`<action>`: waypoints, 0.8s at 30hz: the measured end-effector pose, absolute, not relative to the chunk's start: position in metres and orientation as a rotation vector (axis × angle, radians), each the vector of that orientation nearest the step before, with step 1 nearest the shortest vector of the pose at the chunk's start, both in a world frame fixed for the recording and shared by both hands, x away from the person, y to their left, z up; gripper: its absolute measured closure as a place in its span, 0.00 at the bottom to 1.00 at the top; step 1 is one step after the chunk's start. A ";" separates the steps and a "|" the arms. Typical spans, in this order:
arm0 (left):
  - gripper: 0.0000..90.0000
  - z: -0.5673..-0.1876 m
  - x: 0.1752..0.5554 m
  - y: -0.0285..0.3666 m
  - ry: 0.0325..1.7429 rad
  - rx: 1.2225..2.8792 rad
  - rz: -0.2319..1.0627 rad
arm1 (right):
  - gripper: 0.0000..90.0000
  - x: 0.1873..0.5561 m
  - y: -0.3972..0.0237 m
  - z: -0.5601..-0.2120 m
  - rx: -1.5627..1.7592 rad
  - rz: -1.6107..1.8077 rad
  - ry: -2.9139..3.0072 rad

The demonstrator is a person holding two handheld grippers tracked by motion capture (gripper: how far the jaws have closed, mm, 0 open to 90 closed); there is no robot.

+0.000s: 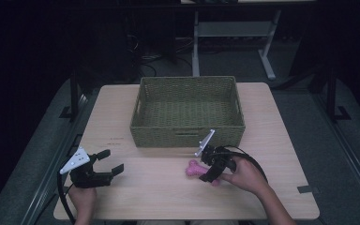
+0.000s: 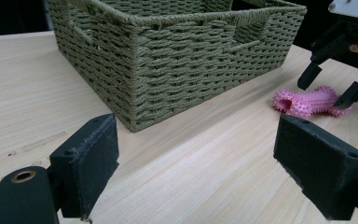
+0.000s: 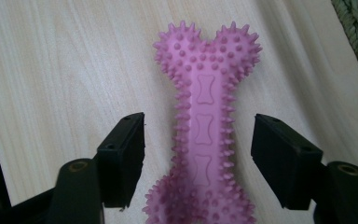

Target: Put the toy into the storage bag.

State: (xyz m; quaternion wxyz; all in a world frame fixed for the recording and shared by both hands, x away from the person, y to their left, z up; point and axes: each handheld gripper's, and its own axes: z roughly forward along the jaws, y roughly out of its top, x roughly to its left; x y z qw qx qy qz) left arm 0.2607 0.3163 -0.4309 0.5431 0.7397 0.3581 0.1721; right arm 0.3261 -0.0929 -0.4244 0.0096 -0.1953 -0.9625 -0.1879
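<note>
Pink bone (image 3: pixel 204 140) between right gripper (image 3: pixel 198 156) fingers, gaps both sides

Pink spiky bone toy (image 3: pixel 204 135); olive-green woven basket (image 1: pixel 187 129); pale wood-grain table (image 1: pixel 159 197); black claws.

Bare table (image 1: pixel 159 187) lies between the grippers; just beyond the right gripper (image 1: pixel 212 174), the basket (image 1: pixel 187 133) wall blocks passage.
</note>
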 end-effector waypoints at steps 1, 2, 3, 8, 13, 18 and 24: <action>0.15 -0.431 0.260 0.317 0.850 1.759 0.413 | 0.41 0.328 -0.091 -0.424 -0.604 -0.582 -3.007; 0.15 -0.431 0.260 0.317 0.849 1.755 0.411 | 0.42 0.328 -0.091 -0.424 -0.601 -0.577 -3.008; 0.15 -0.431 0.260 0.317 0.849 1.754 0.410 | 0.43 0.329 -0.090 -0.425 -0.594 -0.569 -3.011; 0.15 -0.431 0.260 0.318 0.850 1.752 0.410 | 0.45 0.331 -0.086 -0.427 -0.587 -0.545 -3.020; 0.15 -0.431 0.260 0.318 0.851 1.751 0.411 | 0.47 0.331 -0.083 -0.430 -0.563 -0.518 -3.041; 0.15 -0.431 0.260 0.318 0.851 1.752 0.411 | 0.49 0.330 -0.082 -0.432 -0.552 -0.497 -3.058; 0.15 -0.431 0.260 0.318 0.850 1.751 0.409 | 0.52 0.329 -0.081 -0.433 -0.541 -0.478 -3.072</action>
